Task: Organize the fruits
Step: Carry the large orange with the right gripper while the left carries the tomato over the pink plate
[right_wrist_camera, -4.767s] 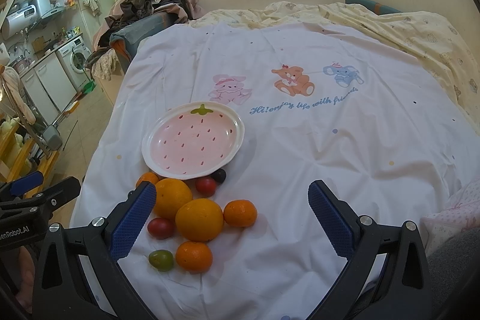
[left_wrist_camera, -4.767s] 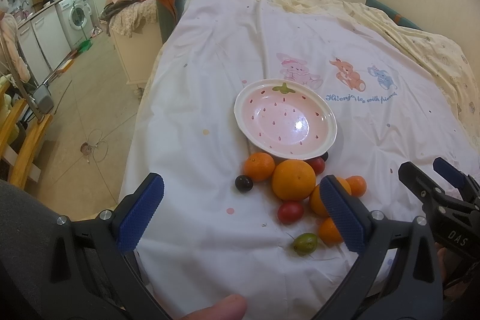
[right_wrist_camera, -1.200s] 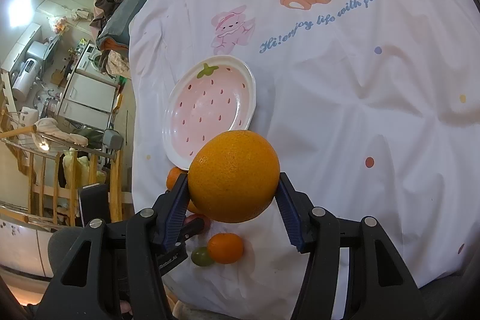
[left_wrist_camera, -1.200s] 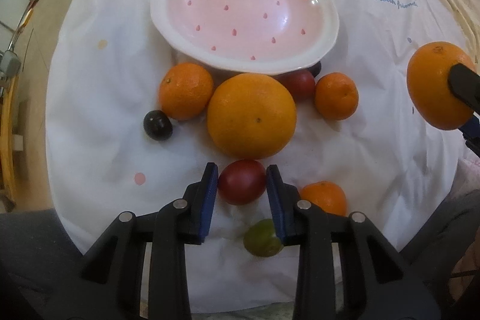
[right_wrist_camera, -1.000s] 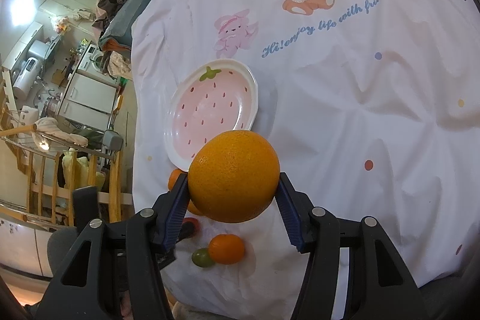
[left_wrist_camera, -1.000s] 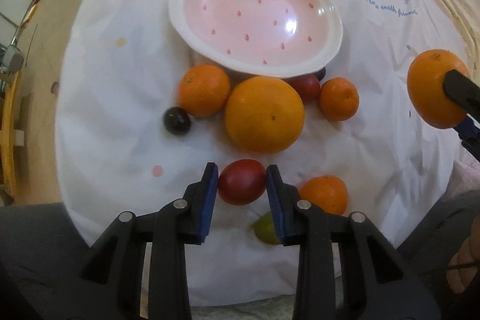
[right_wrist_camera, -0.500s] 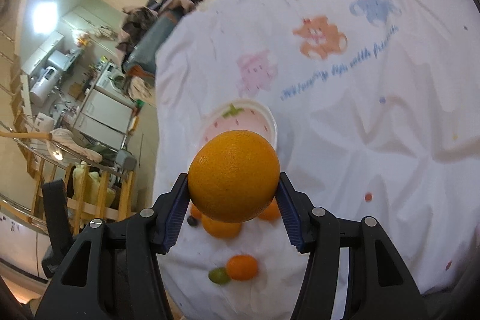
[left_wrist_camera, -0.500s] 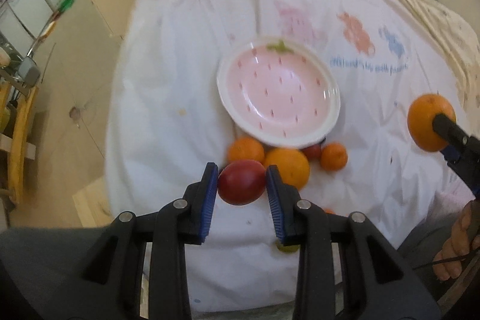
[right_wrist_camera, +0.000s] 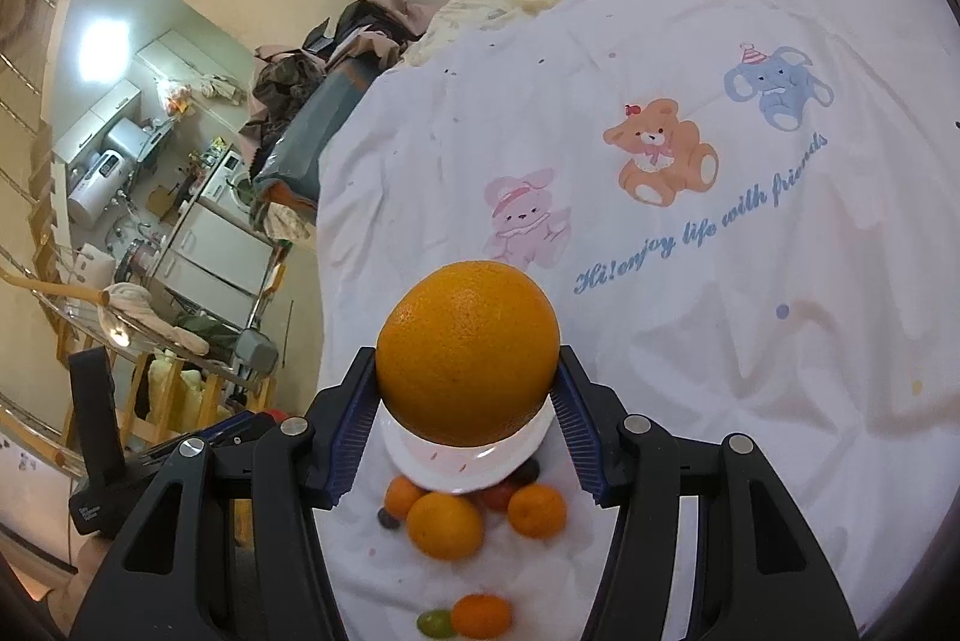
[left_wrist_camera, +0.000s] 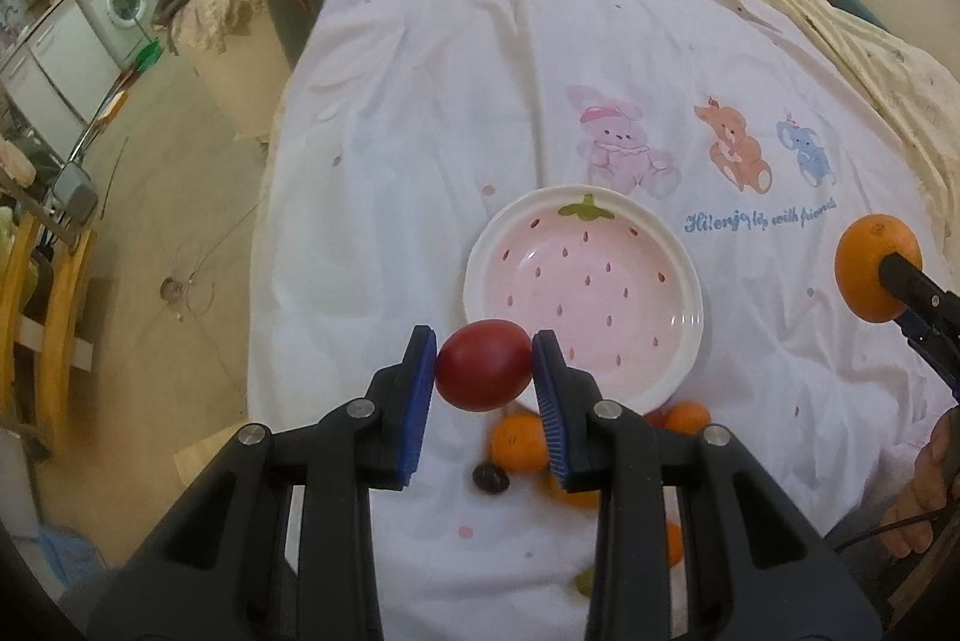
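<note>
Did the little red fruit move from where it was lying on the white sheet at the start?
Yes. The red fruit is up off the sheet, pinched in the left gripper near the strawberry plate's rim, not below the oranges anymore.

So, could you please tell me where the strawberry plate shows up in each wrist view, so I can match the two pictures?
Left wrist view: the strawberry plate sits just right of centre on the white sheet, fully visible and empty.
Right wrist view: the plate is low at centre, mostly hidden behind the big orange; only its near rim shows.
Shared landmark: the pink bunny print beyond the plate.
</note>
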A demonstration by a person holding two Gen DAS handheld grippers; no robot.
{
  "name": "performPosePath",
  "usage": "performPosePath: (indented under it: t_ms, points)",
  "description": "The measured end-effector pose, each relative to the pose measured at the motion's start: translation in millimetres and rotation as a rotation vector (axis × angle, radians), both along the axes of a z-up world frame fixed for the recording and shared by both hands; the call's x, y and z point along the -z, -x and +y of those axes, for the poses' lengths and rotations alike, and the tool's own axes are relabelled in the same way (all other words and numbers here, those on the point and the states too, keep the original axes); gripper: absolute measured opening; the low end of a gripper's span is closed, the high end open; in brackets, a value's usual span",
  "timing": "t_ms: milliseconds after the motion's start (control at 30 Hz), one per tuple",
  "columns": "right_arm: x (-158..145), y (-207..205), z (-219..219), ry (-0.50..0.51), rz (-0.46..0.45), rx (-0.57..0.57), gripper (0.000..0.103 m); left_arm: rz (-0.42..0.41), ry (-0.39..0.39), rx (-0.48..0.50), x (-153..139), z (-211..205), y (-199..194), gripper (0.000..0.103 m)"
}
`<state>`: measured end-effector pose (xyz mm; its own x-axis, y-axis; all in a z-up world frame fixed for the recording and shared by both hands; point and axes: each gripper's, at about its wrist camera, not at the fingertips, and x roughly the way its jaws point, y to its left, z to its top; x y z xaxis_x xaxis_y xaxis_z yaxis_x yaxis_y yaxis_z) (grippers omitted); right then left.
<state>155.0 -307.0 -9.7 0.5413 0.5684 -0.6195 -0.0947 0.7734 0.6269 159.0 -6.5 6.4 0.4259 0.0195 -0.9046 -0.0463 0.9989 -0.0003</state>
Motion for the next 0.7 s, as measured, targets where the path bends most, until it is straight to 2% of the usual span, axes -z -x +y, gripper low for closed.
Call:
performPosePath:
  t_ms: [333,700]
  points:
    - [19,-37,8,0.022,0.04,-0.01,0.059,0.02,-0.017,0.055,27,-21,-37,0.029]
    - [49,-74,25,0.032,0.113,-0.045,0.059,0.057,-0.006,0.066,59,-25,-71,0.029]
